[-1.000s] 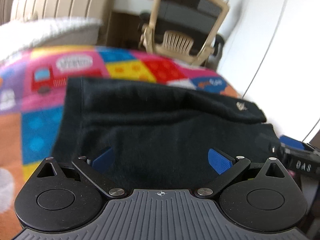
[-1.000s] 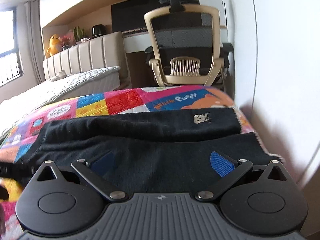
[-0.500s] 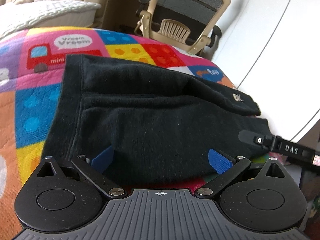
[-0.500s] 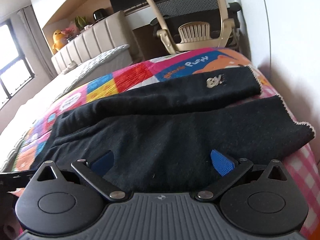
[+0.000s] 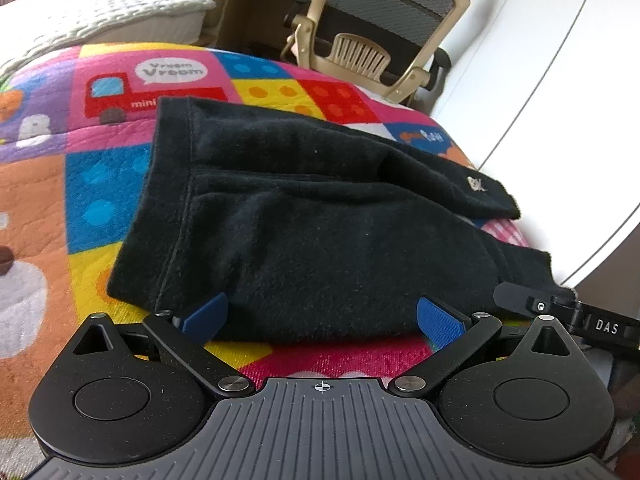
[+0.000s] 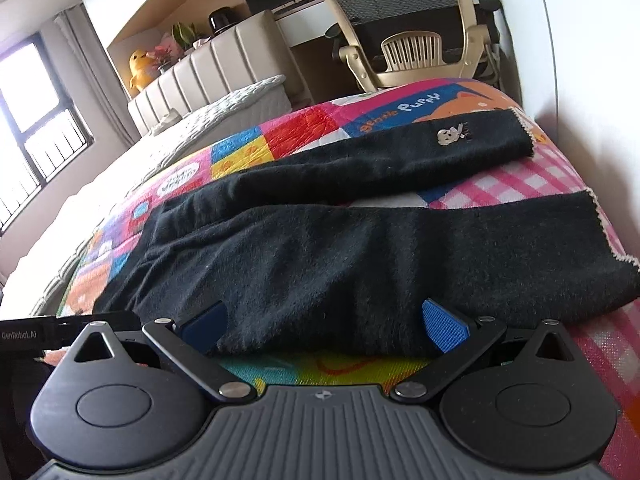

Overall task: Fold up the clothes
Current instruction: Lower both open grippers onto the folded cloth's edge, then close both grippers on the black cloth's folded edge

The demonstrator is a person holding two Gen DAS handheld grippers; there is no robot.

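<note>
A pair of black fleece trousers (image 5: pixel 320 220) lies flat on a colourful patchwork quilt (image 5: pixel 92 184). The waistband is at the left and the two legs run right, the far leg bearing a small white emblem (image 6: pixel 454 134). My left gripper (image 5: pixel 322 318) is open and empty at the near hem by the waist end. My right gripper (image 6: pixel 324 322) is open and empty at the near edge of the near leg (image 6: pixel 360 264). Each gripper's side shows at the edge of the other's view: the right one (image 5: pixel 580 320) and the left one (image 6: pixel 40 334).
The quilt (image 6: pixel 520 184) covers a bed against a white wall (image 5: pixel 560 80) on the right. A beige office chair (image 6: pixel 408 32) stands beyond the far edge. A padded headboard (image 6: pixel 208 76) and white bedding (image 5: pixel 100 20) lie to the far left.
Both grippers have drawn back towards me and tilted down, so the trousers' near edge and a strip of quilt now show between the fingers. Both stay open.
</note>
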